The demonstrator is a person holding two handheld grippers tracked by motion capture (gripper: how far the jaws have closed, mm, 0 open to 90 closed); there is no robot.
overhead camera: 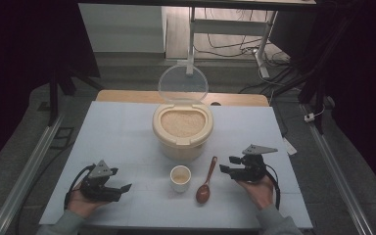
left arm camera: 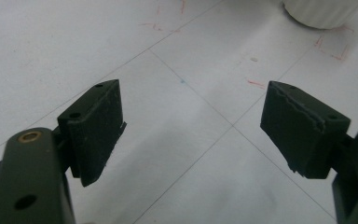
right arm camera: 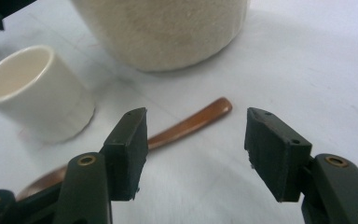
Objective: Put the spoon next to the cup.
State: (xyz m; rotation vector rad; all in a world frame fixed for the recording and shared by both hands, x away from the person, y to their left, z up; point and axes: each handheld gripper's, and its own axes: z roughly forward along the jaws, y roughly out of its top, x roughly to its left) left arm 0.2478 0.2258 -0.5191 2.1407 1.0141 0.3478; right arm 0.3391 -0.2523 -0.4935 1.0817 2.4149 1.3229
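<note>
A cream rice container [overhead camera: 181,131] stands mid-table, full of rice, with its clear lid [overhead camera: 182,83] tipped up behind it. In front of it sits a small white cup [overhead camera: 180,177], and a brown wooden spoon [overhead camera: 206,182] lies just to its right. My right gripper [overhead camera: 226,164] is open beside the spoon's handle, nothing between its jaws. In the right gripper view, the spoon [right arm camera: 186,125] lies on the table beyond the open right gripper [right arm camera: 196,144], the cup [right arm camera: 32,93] at left. My left gripper [overhead camera: 120,188] rests open at the front left; the left gripper [left arm camera: 193,128] holds nothing.
The white table sheet [overhead camera: 122,132] carries thin grid lines and red marks [left arm camera: 256,84]. A wooden edge [overhead camera: 127,96] shows behind it. Metal rails [overhead camera: 29,166] run along both sides. A desk frame and cables [overhead camera: 245,44] stand on the floor beyond.
</note>
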